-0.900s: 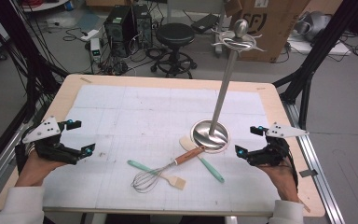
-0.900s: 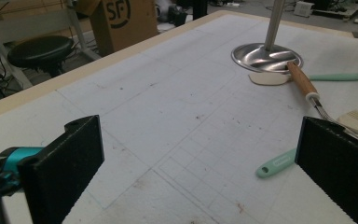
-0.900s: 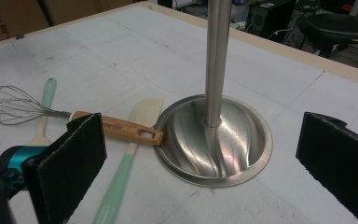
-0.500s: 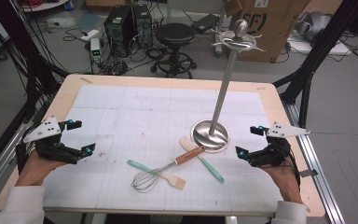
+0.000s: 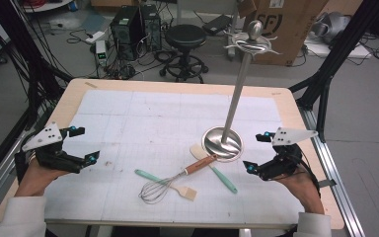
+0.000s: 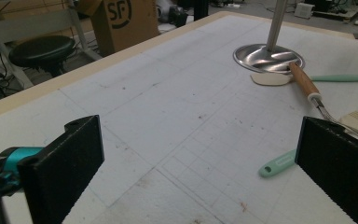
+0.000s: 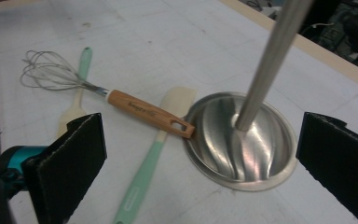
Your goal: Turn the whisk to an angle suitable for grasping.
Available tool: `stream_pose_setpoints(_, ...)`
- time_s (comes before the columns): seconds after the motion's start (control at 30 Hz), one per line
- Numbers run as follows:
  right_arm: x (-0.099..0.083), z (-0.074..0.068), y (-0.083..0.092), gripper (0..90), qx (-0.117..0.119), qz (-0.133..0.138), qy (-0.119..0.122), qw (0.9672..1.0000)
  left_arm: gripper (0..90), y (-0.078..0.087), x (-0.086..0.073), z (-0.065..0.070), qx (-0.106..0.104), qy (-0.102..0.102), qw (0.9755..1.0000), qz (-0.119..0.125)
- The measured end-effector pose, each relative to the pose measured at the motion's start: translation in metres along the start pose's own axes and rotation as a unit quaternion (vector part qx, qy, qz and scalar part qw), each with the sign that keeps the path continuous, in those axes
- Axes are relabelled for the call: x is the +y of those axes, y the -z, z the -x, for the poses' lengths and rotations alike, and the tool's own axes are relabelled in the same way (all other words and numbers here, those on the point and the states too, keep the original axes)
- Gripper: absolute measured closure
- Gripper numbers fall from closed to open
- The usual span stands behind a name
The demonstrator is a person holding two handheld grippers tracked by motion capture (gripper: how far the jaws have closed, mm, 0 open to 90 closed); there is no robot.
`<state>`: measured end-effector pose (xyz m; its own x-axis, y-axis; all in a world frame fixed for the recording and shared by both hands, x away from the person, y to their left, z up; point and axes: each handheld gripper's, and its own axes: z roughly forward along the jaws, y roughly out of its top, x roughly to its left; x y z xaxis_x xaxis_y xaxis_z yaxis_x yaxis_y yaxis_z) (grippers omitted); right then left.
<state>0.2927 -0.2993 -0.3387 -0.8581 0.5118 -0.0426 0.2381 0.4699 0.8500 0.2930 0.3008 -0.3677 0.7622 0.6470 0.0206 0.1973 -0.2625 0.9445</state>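
tabletop (image 5: 128,106): white grid mat | stand (image 5: 223,142): upright, right of centre | whisk (image 5: 170,181): wooden handle touching stand's base, lying across two spatulas (image 5: 222,174) | left gripper (image 5: 79,145): fingers spread, holding nothing | right gripper (image 5: 257,153): fingers spread, holding nothing, just beside stand

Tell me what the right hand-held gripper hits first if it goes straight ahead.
Probably the round steel base of the utensil stand, dead ahead between the open jaws of the right hand-held gripper; the wooden-handled whisk lies just left.
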Motion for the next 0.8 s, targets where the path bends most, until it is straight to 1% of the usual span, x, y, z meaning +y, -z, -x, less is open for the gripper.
stream_pose_setpoints(0.03, 0.000, 0.000, 0.000, 0.3, 0.000, 0.000, 0.000, 1.0000, 1.6, 0.000, 0.000, 0.000, 0.001, -0.001, 1.0000, 0.000)
stream_pose_setpoints(0.07, 0.004, -0.003, -0.003, 0.3, 0.008, -0.010, 0.013, 0.9998, 1.6, 0.001, 0.000, 0.000, 0.001, -0.001, 1.0000, 0.000)
stream_pose_setpoints(0.1, 0.004, -0.003, -0.003, 0.3, 0.008, -0.010, 0.013, 0.9998, 1.6, 0.001, 0.000, -0.001, 0.001, -0.001, 1.0000, 0.001)
stream_pose_setpoints(0.17, 0.006, -0.005, -0.006, 0.3, 0.016, -0.020, 0.022, 0.9994, 1.6, 0.002, 0.000, -0.001, 0.002, -0.002, 1.0000, 0.001)
stream_pose_setpoints(0.2, 0.009, -0.007, -0.009, 0.3, 0.026, -0.023, 0.032, 0.9989, 1.7, 0.002, 0.000, -0.001, 0.002, -0.002, 1.0000, 0.001)
stream_pose_setpoints(0.23, 0.009, -0.007, -0.009, 0.3, 0.026, -0.023, 0.032, 0.9989, 1.7, 0.002, 0.000, -0.001, 0.003, 0.000, 1.0000, 0.001)
stream_pose_setpoints(0.27, 0.010, -0.009, -0.012, 0.3, 0.038, -0.026, 0.042, 0.9980, 1.7, 0.002, 0.000, -0.001, 0.003, -0.001, 1.0000, 0.001)
stream_pose_setpoints(0.3, 0.010, -0.009, -0.012, 0.3, 0.038, -0.026, 0.042, 0.9980, 1.7, 0.002, 0.000, -0.001, 0.003, -0.001, 1.0000, 0.000)
stream_pose_setpoints(0.33, 0.012, -0.010, -0.014, 0.3, 0.044, -0.029, 0.048, 0.9974, 1.6, 0.002, 0.000, -0.001, 0.002, -0.001, 1.0000, -0.001)
stream_pose_setpoints(0.37, 0.014, -0.012, -0.018, 0.3, 0.058, -0.041, 0.054, 0.9960, 1.7, 0.001, 0.000, -0.001, 0.002, -0.001, 1.0000, -0.001)
stream_pose_setpoints(0.4, 0.014, -0.012, -0.018, 0.3, 0.058, -0.041, 0.054, 0.9960, 1.7, 0.001, 0.000, -0.001, 0.001, -0.001, 1.0000, -0.001)
stream_pose_setpoints(0.43, 0.016, -0.015, -0.022, 0.3, 0.067, -0.052, 0.062, 0.9945, 1.6, 0.001, 0.000, -0.001, 0.000, -0.001, 1.0000, -0.001)
stream_pose_setpoints(0.47, 0.016, -0.015, -0.022, 0.3, 0.067, -0.052, 0.062, 0.9945, 1.6, 0.001, 0.000, -0.001, 0.000, -0.001, 1.0000, -0.001)
stream_pose_setpoints(0.53, 0.019, -0.016, -0.027, 0.3, 0.076, -0.062, 0.072, 0.9925, 1.7, 0.000, 0.000, -0.001, 0.000, -0.001, 1.0000, -0.003)
stream_pose_setpoints(0.57, 0.022, -0.018, -0.032, 0.3, 0.085, -0.072, 0.077, 0.9907, 1.7, 0.000, 0.000, -0.001, 0.002, -0.001, 1.0000, -0.004)
stream_pose_setpoints(0.6, 0.022, -0.018, -0.032, 0.3, 0.085, -0.072, 0.077, 0.9907, 1.7, -0.001, 0.000, -0.001, 0.003, -0.002, 1.0000, -0.006)
stream_pose_setpoints(0.63, 0.024, -0.021, -0.037, 0.3, 0.093, -0.074, 0.085, 0.9892, 1.6, -0.001, 0.000, -0.001, 0.004, -0.002, 1.0000, -0.006)
stream_pose_setpoints(0.67, 0.025, -0.022, -0.039, 0.3, 0.098, -0.076, 0.090, 0.9883, 1.6, -0.001, 0.000, -0.001, 0.002, -0.001, 1.0000, -0.006)
stream_pose_setpoints(0.7, 0.025, -0.022, -0.039, 0.3, 0.098, -0.076, 0.090, 0.9883, 1.6, -0.001, 0.000, -0.001, 0.001, -0.001, 1.0000, -0.005)
stream_pose_setpoints(0.8, 0.028, -0.024, -0.048, 0.3, 0.111, -0.088, 0.100, 0.9849, 1.6, -0.002, 0.000, -0.001, 0.000, -0.001, 1.0000, -0.005)
